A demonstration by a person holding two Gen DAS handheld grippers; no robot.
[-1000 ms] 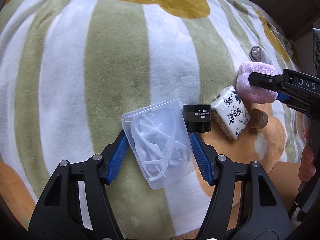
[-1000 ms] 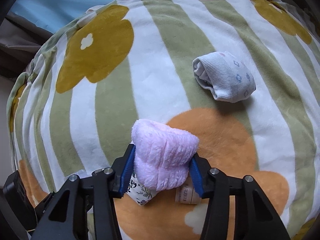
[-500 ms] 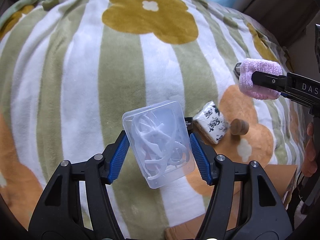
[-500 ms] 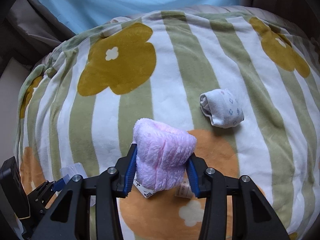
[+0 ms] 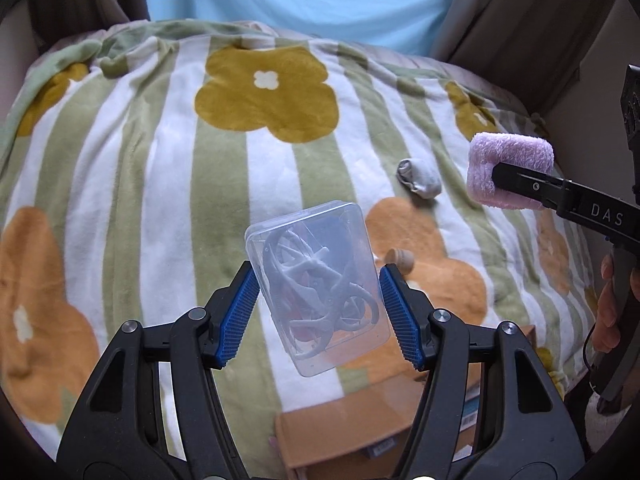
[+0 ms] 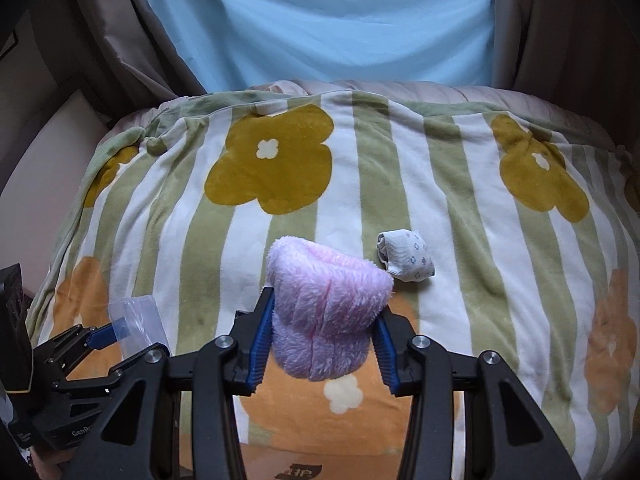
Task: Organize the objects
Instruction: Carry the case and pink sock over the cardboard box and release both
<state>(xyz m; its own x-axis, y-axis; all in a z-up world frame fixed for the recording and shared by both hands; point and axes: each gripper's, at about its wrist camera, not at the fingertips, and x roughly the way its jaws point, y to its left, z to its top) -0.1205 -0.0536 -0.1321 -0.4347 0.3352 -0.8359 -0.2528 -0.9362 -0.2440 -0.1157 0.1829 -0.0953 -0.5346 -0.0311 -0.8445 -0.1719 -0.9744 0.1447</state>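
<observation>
My left gripper (image 5: 318, 312) is shut on a clear plastic box of white floss picks (image 5: 316, 284), held above the striped flower blanket (image 5: 160, 168). That box (image 6: 138, 316) and the left gripper (image 6: 106, 338) also show at the lower left of the right wrist view. My right gripper (image 6: 322, 344) is shut on a fluffy pink rolled sock (image 6: 324, 312), lifted off the blanket; the same sock (image 5: 508, 168) appears at the right of the left wrist view. A rolled white sock with blue flowers (image 6: 406, 260) lies on the blanket beyond it, also seen as a small roll (image 5: 418, 178).
A small brown cork-like cap (image 5: 399, 258) rests on an orange flower of the blanket. A cardboard box (image 5: 352, 432) sits below the blanket's front edge. A light blue sheet (image 6: 340, 20) and brown curtains (image 6: 132, 28) rise behind. A hand (image 5: 612, 312) grips the right tool.
Both grippers have risen with their loads, so the blanket looks smaller and farther. The tissue pack and black jar have dropped out of sight behind the held box; the cardboard box has come into view.
</observation>
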